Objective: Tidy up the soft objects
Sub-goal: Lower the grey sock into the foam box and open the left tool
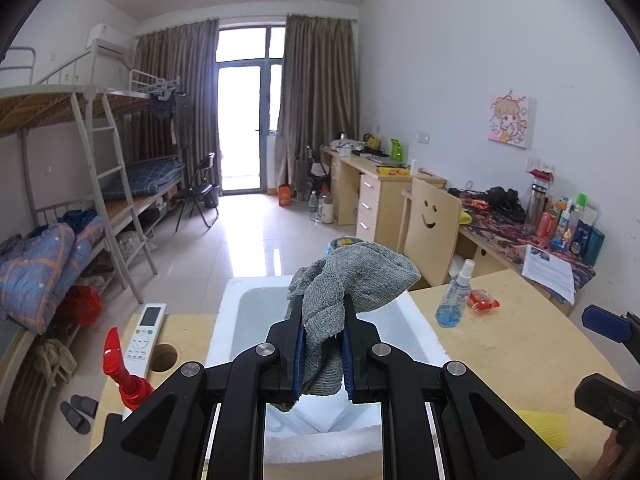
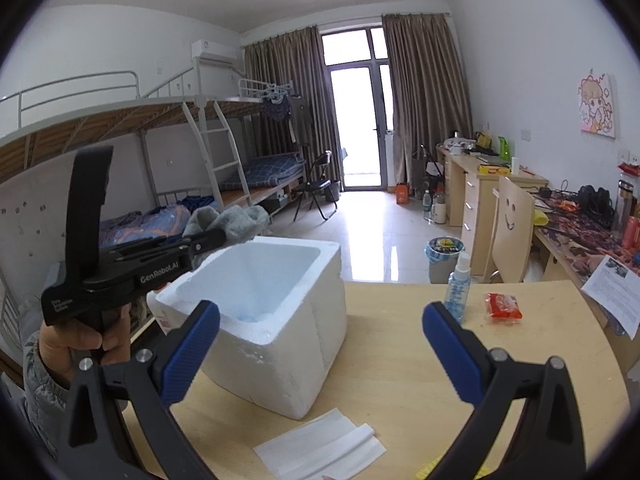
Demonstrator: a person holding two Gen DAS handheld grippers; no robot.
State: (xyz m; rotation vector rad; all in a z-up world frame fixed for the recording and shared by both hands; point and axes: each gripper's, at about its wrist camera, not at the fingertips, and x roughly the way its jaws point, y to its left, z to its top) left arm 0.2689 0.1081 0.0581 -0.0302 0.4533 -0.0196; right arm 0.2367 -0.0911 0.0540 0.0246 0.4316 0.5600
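Note:
My left gripper is shut on a grey knitted cloth and holds it above the open white foam box. The cloth bunches up past the fingertips. In the right wrist view the same cloth hangs from the left gripper over the far left rim of the foam box. My right gripper is open and empty, above the table to the right of the box. Its blue pad shows at the right edge of the left wrist view.
A blue spray bottle and a red packet lie on the wooden table. White folded cloths lie near the front. A remote, a red spray bottle and a yellow cloth are also on the table.

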